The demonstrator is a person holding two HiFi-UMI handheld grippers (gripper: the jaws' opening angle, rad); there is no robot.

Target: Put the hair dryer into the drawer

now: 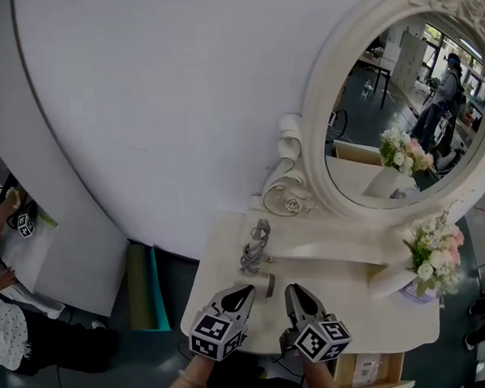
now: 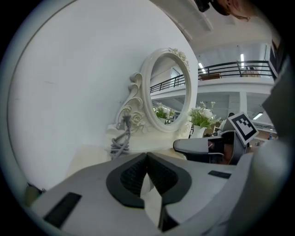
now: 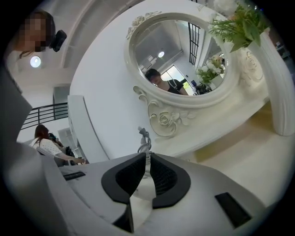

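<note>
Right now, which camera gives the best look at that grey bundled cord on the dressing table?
The head view: it sees the grey bundled cord whole from above, lying on the dressing table. The left gripper view shows it side-on, fairly clear. The right gripper view shows only its top loops and plug.

dryer cord: grey, bundled in loose loops, plug end up; lies on the vanity's raised shelf, centre of the head view.
drawer: light wood, pulled open, lower right edge of the frame.
</note>
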